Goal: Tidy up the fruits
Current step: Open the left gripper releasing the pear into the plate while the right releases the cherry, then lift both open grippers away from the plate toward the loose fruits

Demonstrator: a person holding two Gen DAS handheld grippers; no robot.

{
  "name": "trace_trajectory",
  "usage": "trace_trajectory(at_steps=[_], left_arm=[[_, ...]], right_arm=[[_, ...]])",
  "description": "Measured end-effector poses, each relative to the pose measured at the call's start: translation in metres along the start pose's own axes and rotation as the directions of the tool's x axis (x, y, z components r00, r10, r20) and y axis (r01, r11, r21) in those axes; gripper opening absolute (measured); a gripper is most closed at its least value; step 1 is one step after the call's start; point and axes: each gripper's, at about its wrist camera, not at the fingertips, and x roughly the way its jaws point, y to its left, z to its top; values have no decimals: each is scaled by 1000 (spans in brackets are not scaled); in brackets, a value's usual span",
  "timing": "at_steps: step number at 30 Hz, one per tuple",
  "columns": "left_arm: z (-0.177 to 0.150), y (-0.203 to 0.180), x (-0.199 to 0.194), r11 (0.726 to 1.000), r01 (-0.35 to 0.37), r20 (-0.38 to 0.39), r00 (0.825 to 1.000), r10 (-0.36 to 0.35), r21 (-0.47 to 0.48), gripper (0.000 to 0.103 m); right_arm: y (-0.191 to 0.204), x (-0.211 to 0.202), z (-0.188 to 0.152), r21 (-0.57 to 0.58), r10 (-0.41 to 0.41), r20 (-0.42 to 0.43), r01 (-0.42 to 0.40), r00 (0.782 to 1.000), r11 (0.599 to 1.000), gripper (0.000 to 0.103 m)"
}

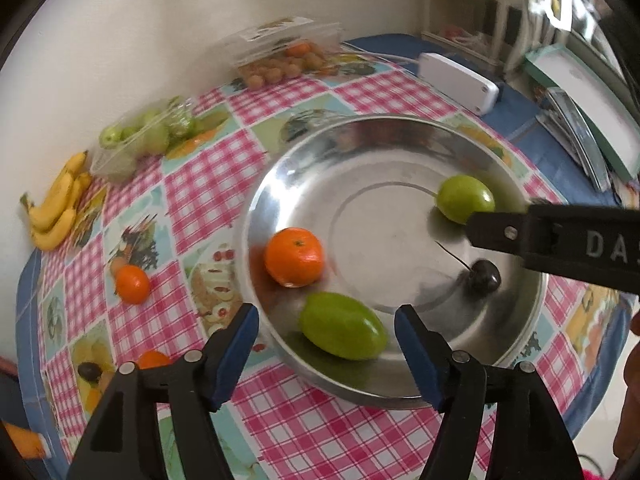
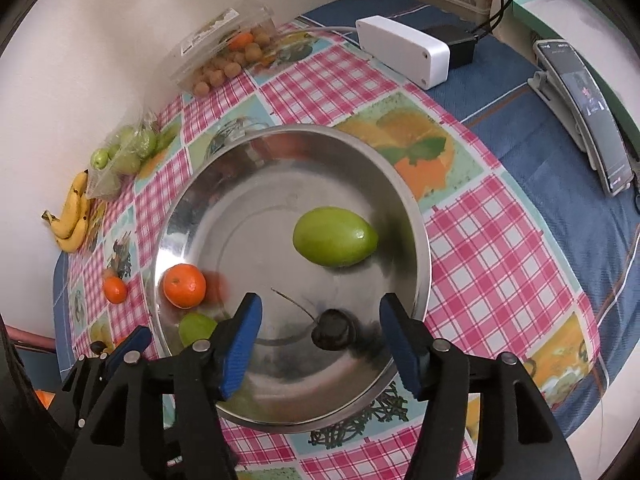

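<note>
A steel plate [image 1: 400,152] [image 2: 224,184] holds an orange mandarin [image 1: 294,256] [image 2: 185,285], two green fruits [image 1: 342,326] [image 1: 466,199] [image 2: 335,236] [image 2: 196,328] and a dark cherry [image 1: 485,275] [image 2: 334,334]. My left gripper [image 1: 326,344] is open and empty, above the near green fruit. My right gripper [image 2: 320,340] is open and empty, above the cherry; its arm also shows in the left wrist view [image 1: 560,240].
On the checked cloth: another mandarin [image 1: 132,284] [image 2: 115,290], bananas [image 1: 58,204] [image 2: 74,216], a bag of green fruits [image 1: 140,140] [image 2: 128,152], a clear box of brown fruits [image 1: 280,56] [image 2: 224,52], a white box [image 1: 460,80] [image 2: 404,52], and a phone on a stand [image 2: 592,112].
</note>
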Motion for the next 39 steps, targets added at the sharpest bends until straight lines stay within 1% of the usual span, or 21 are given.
trace_trajectory(at_steps=[2,5,9,12,17,21,24,26,27,28,29,33,34,35,37,39], left_arm=[[0,11,-2,998,2,1,1000,-2,-55,74],[-2,32,-4,989,-8,3,1000,9,-146,74],[-7,62,-4,965,-30,-1,1000,31,-260,74],[-14,82,-4,944,-40,-10,999,39,-327,74],[-25,106,-5,916,-57,-27,998,50,-397,74],[-29,117,-6,904,-59,-29,998,51,-423,74],[-30,119,-5,902,-61,-33,998,52,-427,74],[-30,119,-5,902,-65,-40,998,53,-427,77],[-30,119,-4,902,-68,-45,998,54,-426,78],[-30,118,-3,902,-70,-47,997,55,-425,78],[-31,117,-2,904,-72,-53,997,54,-422,79],[-32,115,2,907,-81,-70,996,57,-413,82],[-32,114,3,907,-81,-72,996,56,-413,82],[-32,114,3,907,-80,-73,996,54,-413,82],[-32,114,4,907,-82,-80,995,54,-412,85],[-32,115,4,908,-93,-84,994,64,-409,89]], right_arm=[[0,-1,0,-1,0,1,0,1000,1000,63],[0,-1,0,-1,-2,0,2,1000,1000,63],[1,-1,0,-6,-5,-1,5,1000,1000,63],[4,-1,-2,-18,-9,-1,9,1000,1000,63],[11,1,-3,-46,-14,0,14,1000,999,63],[17,2,-5,-66,-18,-1,18,1000,998,63],[19,2,-7,-76,-21,-3,20,1000,997,63],[21,2,-7,-85,-23,-2,23,1000,996,63],[22,3,-7,-90,-23,-1,23,1000,996,65],[22,3,-8,-94,-20,0,20,1000,995,71],[23,3,-8,-98,-15,2,15,1000,995,73],[27,4,-9,-123,-10,5,11,1000,992,76],[28,5,-10,-130,-13,4,13,1000,991,82],[29,6,-10,-135,-14,3,15,1000,991,85],[31,7,-11,-147,-19,7,20,1000,989,86],[32,7,-11,-158,-21,11,23,1000,987,86]])
